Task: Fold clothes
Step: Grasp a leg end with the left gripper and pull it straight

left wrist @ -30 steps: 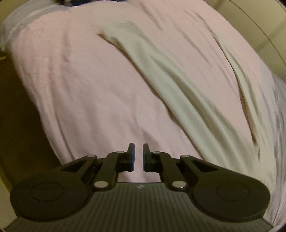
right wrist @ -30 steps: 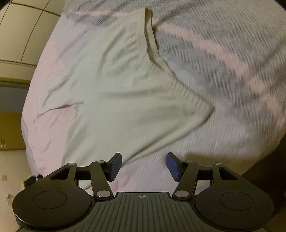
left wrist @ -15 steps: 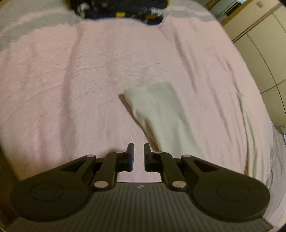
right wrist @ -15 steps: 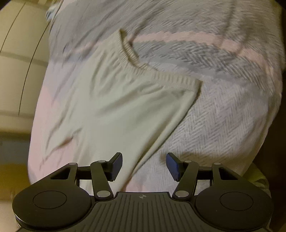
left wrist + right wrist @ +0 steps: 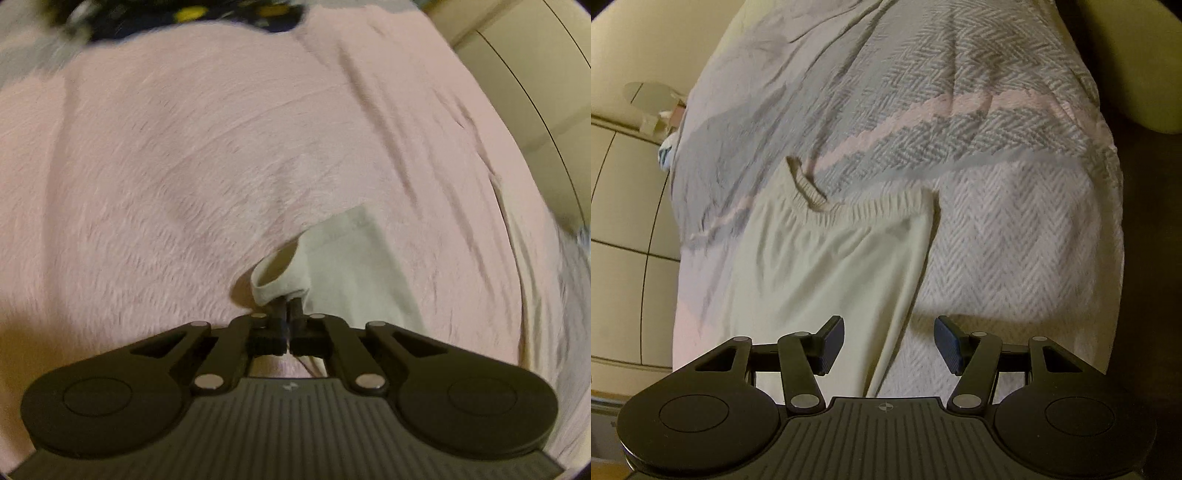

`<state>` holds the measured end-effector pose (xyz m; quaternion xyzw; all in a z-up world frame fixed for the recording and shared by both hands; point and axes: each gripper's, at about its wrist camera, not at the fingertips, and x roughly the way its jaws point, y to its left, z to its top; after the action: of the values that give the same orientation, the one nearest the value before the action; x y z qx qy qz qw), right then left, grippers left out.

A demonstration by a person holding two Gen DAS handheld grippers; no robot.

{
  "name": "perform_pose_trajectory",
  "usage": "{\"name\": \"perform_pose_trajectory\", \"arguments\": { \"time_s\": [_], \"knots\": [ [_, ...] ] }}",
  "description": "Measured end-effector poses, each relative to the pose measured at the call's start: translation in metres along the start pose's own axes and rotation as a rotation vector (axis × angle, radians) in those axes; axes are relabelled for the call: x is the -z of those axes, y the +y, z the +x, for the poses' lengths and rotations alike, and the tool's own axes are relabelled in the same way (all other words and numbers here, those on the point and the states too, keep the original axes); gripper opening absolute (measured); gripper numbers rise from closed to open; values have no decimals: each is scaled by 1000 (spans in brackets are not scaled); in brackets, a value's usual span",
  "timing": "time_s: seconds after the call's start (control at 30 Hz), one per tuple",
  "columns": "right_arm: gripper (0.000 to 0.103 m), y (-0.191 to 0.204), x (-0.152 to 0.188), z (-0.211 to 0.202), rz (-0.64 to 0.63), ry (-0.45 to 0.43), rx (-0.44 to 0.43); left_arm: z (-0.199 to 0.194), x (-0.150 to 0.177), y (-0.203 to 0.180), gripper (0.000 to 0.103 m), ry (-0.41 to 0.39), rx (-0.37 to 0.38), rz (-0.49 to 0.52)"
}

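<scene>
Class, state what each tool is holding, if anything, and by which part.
The left tool pinches the cream garment at its leg-cuff edge. The right tool stands open, holding nothing.

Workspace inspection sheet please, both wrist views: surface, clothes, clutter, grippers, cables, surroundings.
Surface: pink blanket; the right wrist view shows a grey-and-white herringbone blanket.
Job's things: cream trousers, leg end in the left view, ribbed waistband in the right view.
Clutter: dark blurred item at the far edge.
Grippers: left gripper has just closed, fingers pinching the cuff; right gripper open, above the trousers' edge.
Cables: nothing seen.
Surroundings: cream cupboard panels.
</scene>
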<state>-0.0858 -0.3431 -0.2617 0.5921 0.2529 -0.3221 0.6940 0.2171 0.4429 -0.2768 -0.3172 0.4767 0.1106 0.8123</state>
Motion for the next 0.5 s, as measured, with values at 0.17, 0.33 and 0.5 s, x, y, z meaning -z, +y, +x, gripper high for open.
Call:
{"name": "perform_pose_trajectory", "arguments": {
  "time_s": [0.17,0.33,0.5],
  "knots": [
    [51,-3,-13,7,-11,-30,12,-7,-18,-9,0,-14,-8,97],
    [30,-15,-30,8,7,-38,2,2,-19,-19,0,7,-32,137],
    [0,-8,-38,23,-54,-1,14,9,-18,-20,0,15,-51,159]
  ]
}}
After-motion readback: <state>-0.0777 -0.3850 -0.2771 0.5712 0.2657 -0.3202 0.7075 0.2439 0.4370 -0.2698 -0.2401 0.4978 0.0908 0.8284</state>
